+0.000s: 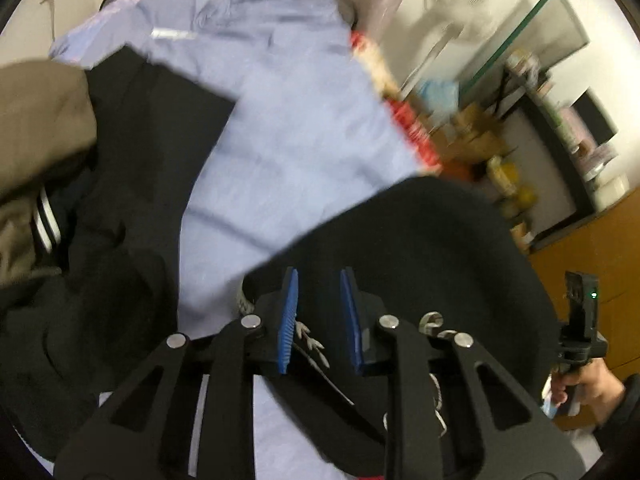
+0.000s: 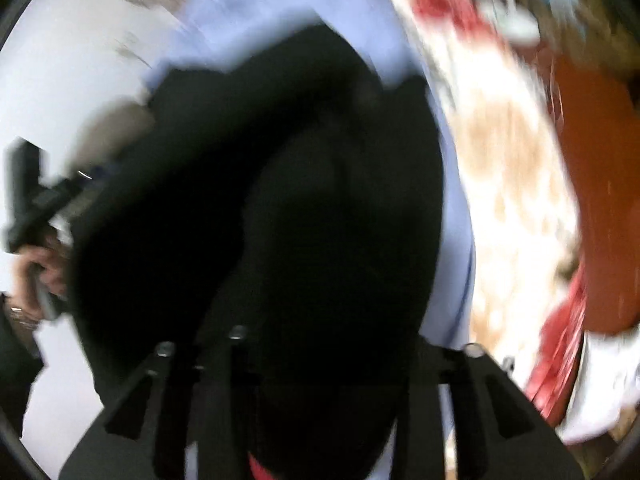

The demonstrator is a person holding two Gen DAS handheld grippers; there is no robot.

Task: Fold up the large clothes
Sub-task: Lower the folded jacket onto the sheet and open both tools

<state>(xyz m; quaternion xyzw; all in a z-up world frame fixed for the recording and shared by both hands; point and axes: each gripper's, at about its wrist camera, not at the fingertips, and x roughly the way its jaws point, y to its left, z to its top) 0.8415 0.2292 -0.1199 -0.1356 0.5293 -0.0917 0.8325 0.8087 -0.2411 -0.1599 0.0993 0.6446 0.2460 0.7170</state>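
Note:
A large black garment (image 1: 420, 240) hangs lifted over a lilac bedsheet (image 1: 288, 120). My left gripper (image 1: 318, 280) has its blue pads (image 1: 289, 312) a little apart, with the black cloth and a zip edge lying between them. In the right wrist view the same black garment (image 2: 300, 200) fills the middle and covers my right gripper's fingers; the picture is blurred. The right gripper's body (image 1: 580, 320) shows in a hand at the right edge of the left wrist view.
More dark clothes (image 1: 112, 208) and a khaki jacket (image 1: 36, 120) lie piled on the bed's left side. A red and cream patterned blanket (image 2: 504, 184) lines the bed's right edge. A fan (image 1: 452, 12) and cluttered shelves (image 1: 552, 92) stand by the wall.

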